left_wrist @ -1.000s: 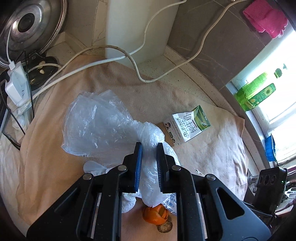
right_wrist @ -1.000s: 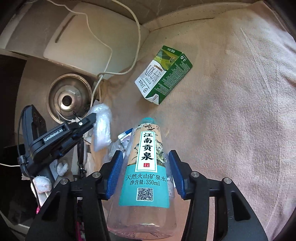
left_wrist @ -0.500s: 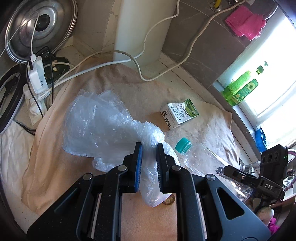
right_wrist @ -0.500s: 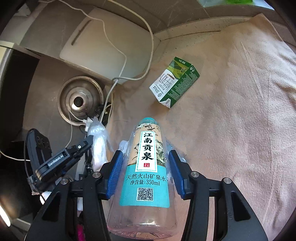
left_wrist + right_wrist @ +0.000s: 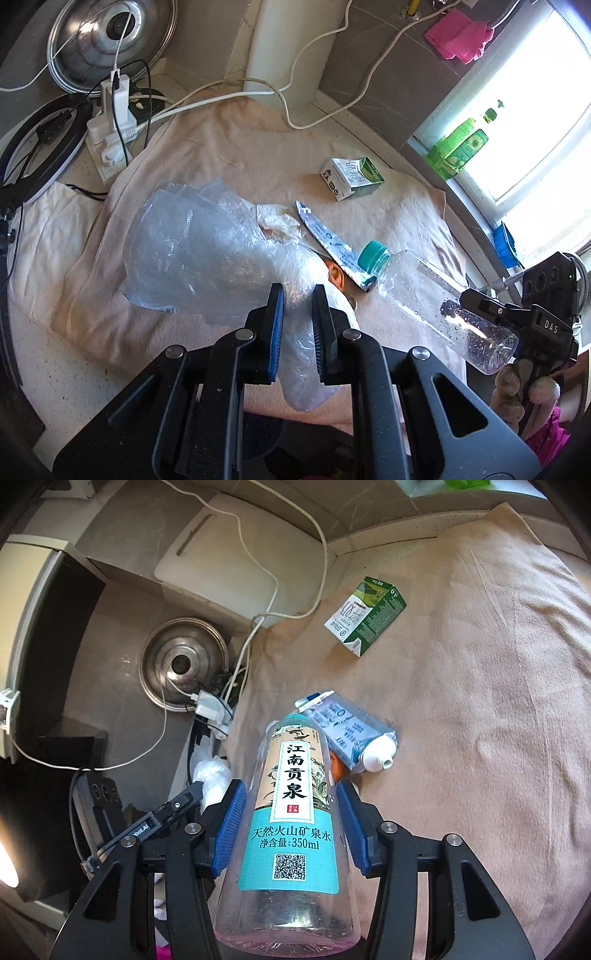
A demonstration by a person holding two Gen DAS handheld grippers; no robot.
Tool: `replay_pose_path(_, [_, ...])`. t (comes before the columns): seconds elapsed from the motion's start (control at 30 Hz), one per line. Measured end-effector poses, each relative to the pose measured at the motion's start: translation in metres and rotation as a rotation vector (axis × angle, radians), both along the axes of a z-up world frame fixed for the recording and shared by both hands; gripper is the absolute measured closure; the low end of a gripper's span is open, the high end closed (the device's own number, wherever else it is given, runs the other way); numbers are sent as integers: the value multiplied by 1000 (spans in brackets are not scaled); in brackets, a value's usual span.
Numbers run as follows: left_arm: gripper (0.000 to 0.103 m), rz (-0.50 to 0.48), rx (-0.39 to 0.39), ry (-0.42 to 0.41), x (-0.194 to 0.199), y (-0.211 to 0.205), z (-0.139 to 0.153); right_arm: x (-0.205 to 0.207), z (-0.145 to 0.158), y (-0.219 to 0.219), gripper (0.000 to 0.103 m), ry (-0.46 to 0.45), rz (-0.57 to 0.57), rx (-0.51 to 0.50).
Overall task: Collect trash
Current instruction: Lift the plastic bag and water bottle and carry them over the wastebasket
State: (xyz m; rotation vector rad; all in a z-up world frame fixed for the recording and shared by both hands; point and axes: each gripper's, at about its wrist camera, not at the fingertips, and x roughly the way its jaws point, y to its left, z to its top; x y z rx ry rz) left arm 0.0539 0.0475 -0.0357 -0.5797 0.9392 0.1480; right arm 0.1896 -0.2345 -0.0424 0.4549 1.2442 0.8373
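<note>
The main risk is lying with the plastic bag (image 5: 207, 258): the left gripper (image 5: 297, 332) is pinching only a thin fold of film, jaws nearly together, and the mouth is hanging slack rather than open — the bottle could be meeting a closed fold and sliding off onto the beige cloth (image 5: 498, 701). The water bottle (image 5: 291, 812) is smooth and beaded with droplets, so it may be slipping lengthwise. The right gripper (image 5: 288, 830) is clamping it at the label, cap pointing away, body lying between the blue pads. A toothpaste tube (image 5: 347, 734), some orange peel (image 5: 334, 275) and a milk carton (image 5: 365, 614) are waiting on the cloth — uncollected.
</note>
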Motion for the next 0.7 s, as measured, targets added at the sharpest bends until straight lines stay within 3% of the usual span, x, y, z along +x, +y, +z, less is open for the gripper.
replay_pose_path(0.37, [90, -30, -28, 29, -76, -16, -14, -71, -4, 2, 54, 14, 36, -9])
replay_pose_path(0.7, [90, -68, -53, 90, -125, -29, -47, -129, -18, 10, 54, 21, 79, -46])
